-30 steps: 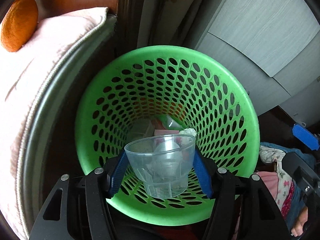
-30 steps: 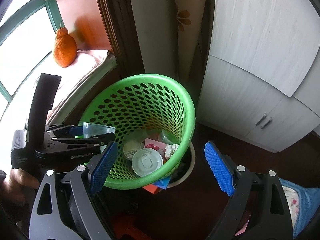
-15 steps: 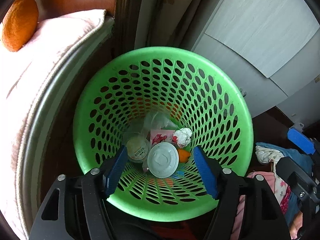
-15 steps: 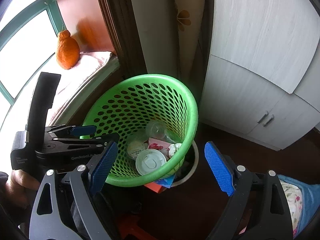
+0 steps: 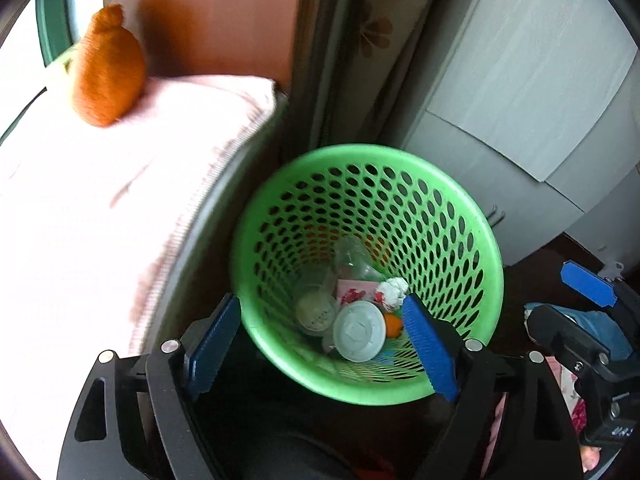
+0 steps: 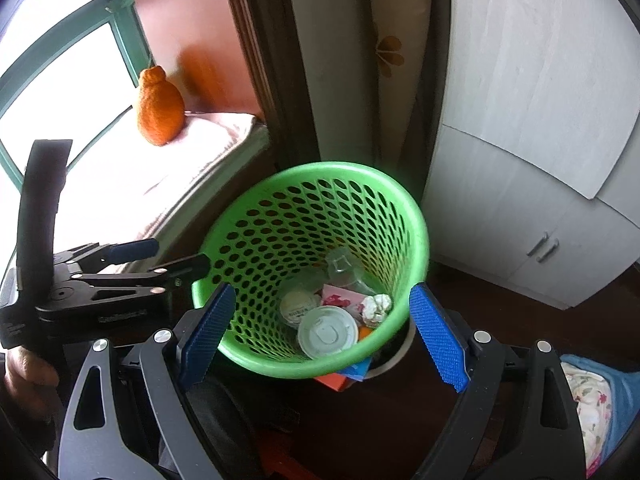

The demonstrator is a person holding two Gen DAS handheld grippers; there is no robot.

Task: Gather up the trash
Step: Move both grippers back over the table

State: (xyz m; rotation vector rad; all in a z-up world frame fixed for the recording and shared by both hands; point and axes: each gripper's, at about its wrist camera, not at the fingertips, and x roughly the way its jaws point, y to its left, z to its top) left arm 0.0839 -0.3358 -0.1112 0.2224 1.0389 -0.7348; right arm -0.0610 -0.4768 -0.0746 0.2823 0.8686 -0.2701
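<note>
The green basket (image 5: 366, 272) is seen below and just beyond the left gripper (image 5: 320, 344), whose jaws have just been opening and hold nothing; the clear cup (image 5: 352, 258) lies inside, the left hand nearer

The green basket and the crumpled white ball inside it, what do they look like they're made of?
The green basket looks like moulded plastic: smooth, slightly glossy, with even rows of oval holes. The crumpled white ball looks like paper or tissue, matte and creased; the pictures cannot settle which.
</note>
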